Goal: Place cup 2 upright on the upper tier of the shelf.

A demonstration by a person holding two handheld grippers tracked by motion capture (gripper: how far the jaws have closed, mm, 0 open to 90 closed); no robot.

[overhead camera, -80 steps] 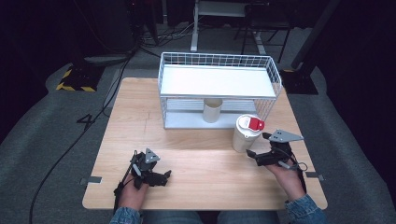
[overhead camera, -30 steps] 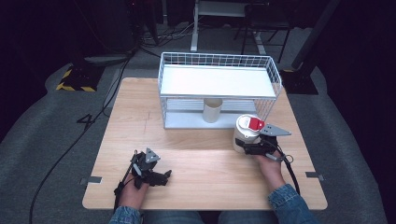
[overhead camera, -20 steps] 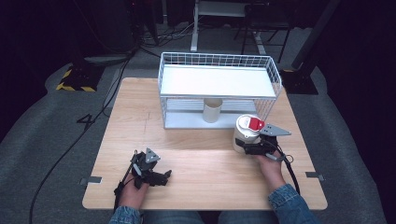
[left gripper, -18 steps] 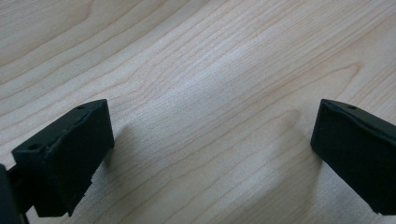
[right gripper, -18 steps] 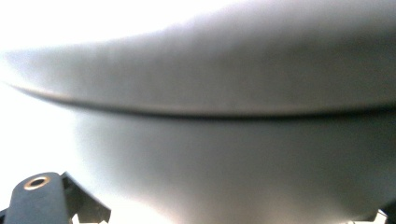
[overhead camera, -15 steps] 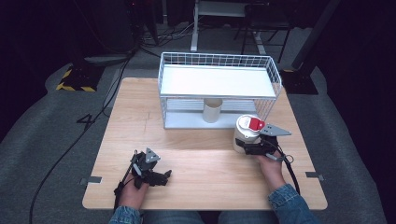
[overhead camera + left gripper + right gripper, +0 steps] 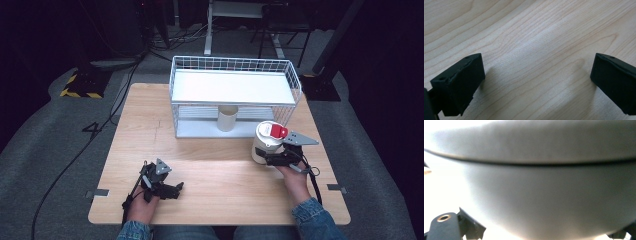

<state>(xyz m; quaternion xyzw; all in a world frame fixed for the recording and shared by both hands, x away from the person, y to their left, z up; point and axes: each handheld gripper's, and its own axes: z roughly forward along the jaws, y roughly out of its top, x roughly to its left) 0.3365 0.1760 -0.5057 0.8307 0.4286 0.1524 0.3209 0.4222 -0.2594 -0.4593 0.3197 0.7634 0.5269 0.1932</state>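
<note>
White plastic is what the right gripper (image 7: 264,157) has clamped between its jaws: the canister (image 7: 267,142) with the red lid stands upright on the worktop (image 7: 210,175), just in front of the right corner of the wire rack (image 7: 235,95), and its pale wall looms huge in the right gripper view. Over at the near left, the left gripper (image 7: 172,189) rests low on the bare wood, jaws spread wide with nothing between them. Under the rack's shelf stands a small cream cup (image 7: 227,118).

surface: wooden table (image 7: 200,150) | on it: white wire rack (image 7: 235,100), white canister (image 7: 267,142), left gripper (image 7: 175,189)
</note>
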